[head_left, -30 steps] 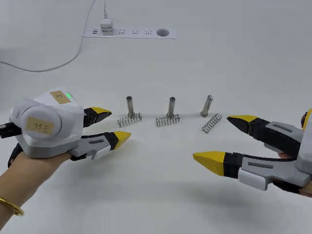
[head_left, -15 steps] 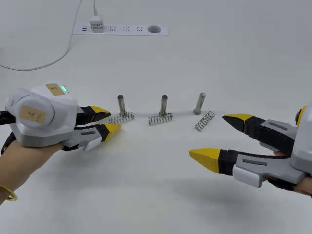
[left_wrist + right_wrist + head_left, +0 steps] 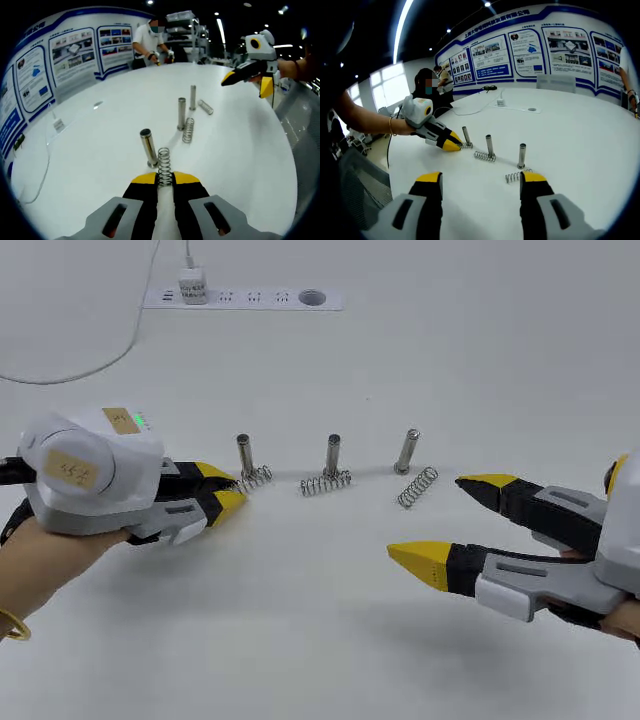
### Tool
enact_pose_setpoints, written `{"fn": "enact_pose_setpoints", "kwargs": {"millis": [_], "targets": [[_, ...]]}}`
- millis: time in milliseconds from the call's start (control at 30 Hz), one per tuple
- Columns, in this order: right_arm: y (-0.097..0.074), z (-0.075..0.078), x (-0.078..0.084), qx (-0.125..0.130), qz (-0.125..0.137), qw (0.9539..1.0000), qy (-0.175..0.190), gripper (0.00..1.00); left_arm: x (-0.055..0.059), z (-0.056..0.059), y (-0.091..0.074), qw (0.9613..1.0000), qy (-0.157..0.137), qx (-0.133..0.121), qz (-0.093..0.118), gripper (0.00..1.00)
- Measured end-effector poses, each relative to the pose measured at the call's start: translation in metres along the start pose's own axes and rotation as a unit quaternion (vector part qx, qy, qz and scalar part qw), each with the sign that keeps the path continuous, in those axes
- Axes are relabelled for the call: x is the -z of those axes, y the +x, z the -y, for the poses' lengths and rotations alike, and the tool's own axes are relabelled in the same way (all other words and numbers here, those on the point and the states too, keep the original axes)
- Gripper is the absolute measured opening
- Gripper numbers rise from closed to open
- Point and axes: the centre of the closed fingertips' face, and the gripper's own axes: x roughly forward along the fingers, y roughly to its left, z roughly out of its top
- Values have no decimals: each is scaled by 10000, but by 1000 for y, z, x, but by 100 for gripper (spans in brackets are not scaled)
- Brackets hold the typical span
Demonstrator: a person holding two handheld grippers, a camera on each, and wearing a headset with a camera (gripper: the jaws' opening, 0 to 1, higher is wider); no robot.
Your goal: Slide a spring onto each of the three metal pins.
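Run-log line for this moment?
left tongs: shut on left spring | right tongs: open, empty | three pins: bare | other two springs: on table

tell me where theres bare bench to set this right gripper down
Bare white bench lies in front, between the left gripper and right gripper, and behind, between the steel pins and the white power strip. Crowded: the pin row with its wire coil springs, the left gripper closed on the leftmost spring.

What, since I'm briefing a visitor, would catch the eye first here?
Three upright metal pins stand in a row on the table, with springs lying beside them. The left gripper is shut on the end of the leftmost spring, while the right gripper hangs wide open to the right.
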Motion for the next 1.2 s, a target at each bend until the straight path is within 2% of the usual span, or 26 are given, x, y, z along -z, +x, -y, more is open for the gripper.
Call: {"fn": "enact_pose_setpoints", "kwargs": {"millis": [367, 600, 700, 833, 1033, 1200], "targets": [[1, 3, -7, 37, 98, 9999, 99, 62, 5, 10, -11, 9999, 57, 58, -127, 10], [4, -1, -11, 22, 142, 9998, 147, 62, -3, 17, -23, 10000, 30, 19, -14, 10], [6, -7, -13, -23, 165, 9997, 183, 61, -10, 22, -29, 9999, -62, 18, 108, 10], [9, -16, -18, -99, 196, 9997, 101, 59, -22, 29, -37, 9990, -232, -48, 372, 10], [15, -29, -26, -244, 286, 9992, 141, 57, -29, 40, -45, 9973, -398, -136, 605, 10], [19, -40, -38, -400, 507, 9971, 393, 51, -37, 47, -52, 9937, -651, -234, 884, 10]]}}
